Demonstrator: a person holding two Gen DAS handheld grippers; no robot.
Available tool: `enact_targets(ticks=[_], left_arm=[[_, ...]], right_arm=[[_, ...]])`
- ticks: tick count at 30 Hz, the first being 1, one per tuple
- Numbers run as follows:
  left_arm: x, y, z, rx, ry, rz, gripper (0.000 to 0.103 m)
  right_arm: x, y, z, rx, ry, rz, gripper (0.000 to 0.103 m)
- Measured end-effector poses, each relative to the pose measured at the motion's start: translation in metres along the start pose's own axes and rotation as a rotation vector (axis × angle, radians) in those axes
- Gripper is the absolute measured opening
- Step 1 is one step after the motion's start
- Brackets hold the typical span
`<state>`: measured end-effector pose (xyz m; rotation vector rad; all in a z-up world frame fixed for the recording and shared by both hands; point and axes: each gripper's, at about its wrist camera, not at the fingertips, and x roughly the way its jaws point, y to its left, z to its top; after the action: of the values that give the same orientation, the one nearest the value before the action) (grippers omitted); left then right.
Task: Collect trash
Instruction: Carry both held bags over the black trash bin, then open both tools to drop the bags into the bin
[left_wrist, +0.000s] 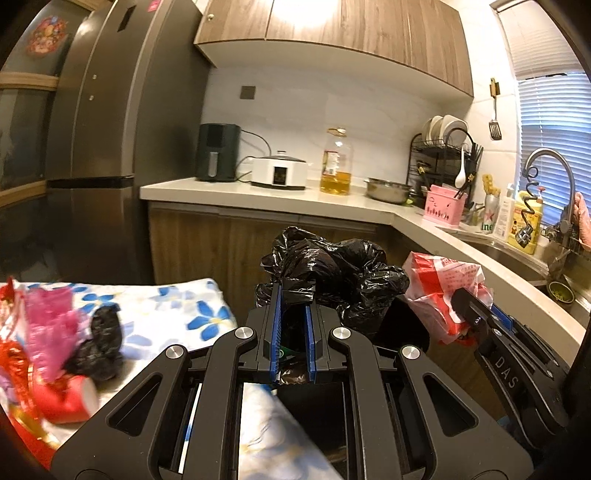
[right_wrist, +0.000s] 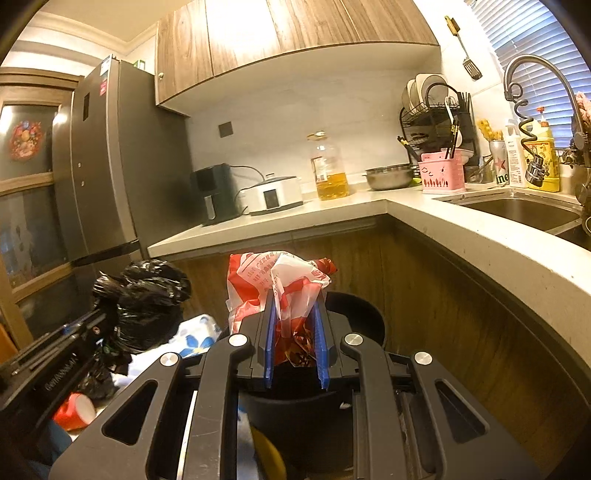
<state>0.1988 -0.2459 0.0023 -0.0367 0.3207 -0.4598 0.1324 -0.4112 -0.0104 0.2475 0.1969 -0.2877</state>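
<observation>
My left gripper (left_wrist: 293, 295) is shut on a crumpled black plastic bag (left_wrist: 332, 262) and holds it in the air near the table's right edge. My right gripper (right_wrist: 295, 295) is shut on a red and white plastic bag (right_wrist: 269, 280) and holds it above a black trash bin (right_wrist: 354, 314). The right gripper with its bag (left_wrist: 443, 280) shows at the right of the left wrist view. The left gripper's black bag (right_wrist: 147, 291) shows at the left of the right wrist view. A red paper cup (left_wrist: 70, 402), a pink wrapper (left_wrist: 48, 317) and another black bag (left_wrist: 99, 343) lie on the floral tablecloth (left_wrist: 177, 306).
An L-shaped kitchen counter (right_wrist: 480, 236) curves behind and to the right of the bin. On it stand an air fryer (left_wrist: 218, 151), a white cooker (left_wrist: 279, 171), an oil bottle (left_wrist: 336, 162), a steel bowl (left_wrist: 388, 188) and a dish rack (left_wrist: 443, 155). A sink (right_wrist: 524, 210) is at right, a fridge (left_wrist: 110, 129) at left.
</observation>
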Motion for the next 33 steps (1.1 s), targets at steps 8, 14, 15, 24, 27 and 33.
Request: enact_targets(ticks=[8,14,15,24,27,33], left_arm=[[0.036,-0.010,-0.001,0.002,0.006,-0.039,0.011],[0.058,-0.013,-0.003,0.001,0.015,-0.054,0.011],[0.063,-0.012,-0.005,-0.005,0.020,-0.054,0.011],[0.083,-0.016,-0.010,-0.009,0.042,-0.079,0.011],[0.089,-0.016,-0.011,-0.013,0.055,-0.092,0.012],[0.100,-0.015,-0.015,-0.019,0.087,-0.120,0.016]], right_arm=[[0.020,-0.011,0.005,0.028,-0.011,-0.006,0.019],[0.034,-0.012,0.006,0.023,-0.006,-0.001,0.020],[0.036,-0.013,0.005,0.022,-0.006,-0.001,0.021],[0.049,-0.015,0.001,0.026,0.016,0.005,0.028],[0.054,-0.016,0.000,0.023,0.032,0.009,0.033],[0.062,-0.020,-0.002,0.022,0.052,0.016,0.039]])
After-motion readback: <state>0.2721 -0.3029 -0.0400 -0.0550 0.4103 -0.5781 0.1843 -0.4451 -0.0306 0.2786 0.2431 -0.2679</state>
